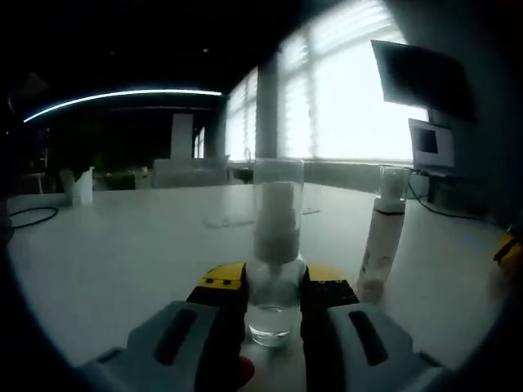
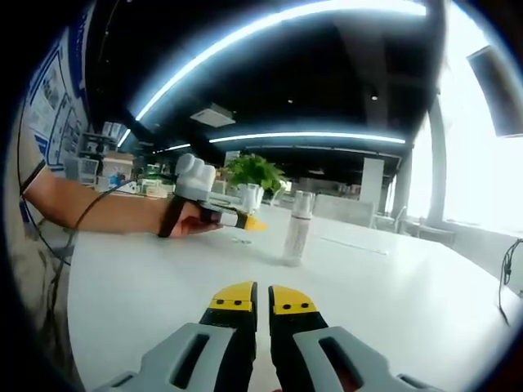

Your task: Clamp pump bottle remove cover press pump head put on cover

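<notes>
the left gripper (image 1: 273, 296) is clamped on the pump bottle (image 1: 274, 269), standing on the white table (image 1: 122, 261) with its clear cover (image 1: 278, 192) on. the right gripper (image 2: 261, 300) is nearly closed, empty, well apart. clamping looks done; next, right must open and lift the cover.

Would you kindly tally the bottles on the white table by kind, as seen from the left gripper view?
Clear pump bottle with transparent cover, between the left tongs: 1
Slim white bottle with clear cap, standing apart on the white table: 1
Total: 2
</notes>
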`<control>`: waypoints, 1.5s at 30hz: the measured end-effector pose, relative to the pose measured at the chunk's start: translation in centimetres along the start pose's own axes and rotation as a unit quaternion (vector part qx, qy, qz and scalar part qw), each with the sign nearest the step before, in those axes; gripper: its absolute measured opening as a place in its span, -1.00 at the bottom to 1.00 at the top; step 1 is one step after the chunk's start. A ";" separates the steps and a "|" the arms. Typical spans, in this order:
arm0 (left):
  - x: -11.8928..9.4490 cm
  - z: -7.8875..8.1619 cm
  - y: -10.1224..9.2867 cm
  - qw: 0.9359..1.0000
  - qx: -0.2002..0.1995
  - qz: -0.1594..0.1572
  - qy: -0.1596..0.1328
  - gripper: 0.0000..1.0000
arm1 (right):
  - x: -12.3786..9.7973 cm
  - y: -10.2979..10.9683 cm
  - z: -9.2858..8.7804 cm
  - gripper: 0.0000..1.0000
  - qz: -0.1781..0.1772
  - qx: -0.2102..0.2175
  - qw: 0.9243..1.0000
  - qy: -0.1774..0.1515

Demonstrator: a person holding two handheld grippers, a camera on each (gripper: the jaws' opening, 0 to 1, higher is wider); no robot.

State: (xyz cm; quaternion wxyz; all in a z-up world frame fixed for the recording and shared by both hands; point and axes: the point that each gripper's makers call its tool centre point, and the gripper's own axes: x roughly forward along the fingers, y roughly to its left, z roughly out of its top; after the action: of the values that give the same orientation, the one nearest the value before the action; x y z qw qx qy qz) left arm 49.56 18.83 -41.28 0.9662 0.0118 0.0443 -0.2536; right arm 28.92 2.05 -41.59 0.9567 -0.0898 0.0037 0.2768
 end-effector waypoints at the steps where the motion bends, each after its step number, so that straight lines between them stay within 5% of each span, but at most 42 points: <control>1: 0.0 0.0 0.1 1.000 -0.001 0.002 -0.001 -0.67 | 0.0 0.0 0.0 -0.98 0.000 0.000 1.000 0.000; 21: -0.6 -0.1 0.1 1.000 0.004 0.001 -0.001 -0.68 | 0.0 0.2 0.1 -0.98 0.004 -0.002 1.000 -0.003; 32: -1.5 1.4 0.3 1.000 0.015 0.002 -0.015 -0.68 | 0.0 0.1 0.1 -0.98 0.003 -0.001 1.000 -0.003; 45: -4.2 2.2 -1.2 1.000 0.000 -0.010 -0.012 -0.68 | 0.0 0.1 0.1 -0.98 0.001 -0.002 1.000 -0.002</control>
State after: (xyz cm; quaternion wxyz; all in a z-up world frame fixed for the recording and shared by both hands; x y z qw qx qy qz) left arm 45.49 19.71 -38.71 0.9642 0.0081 0.0325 -0.2632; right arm 28.85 2.12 -41.51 0.9562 -0.0911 0.0010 0.2783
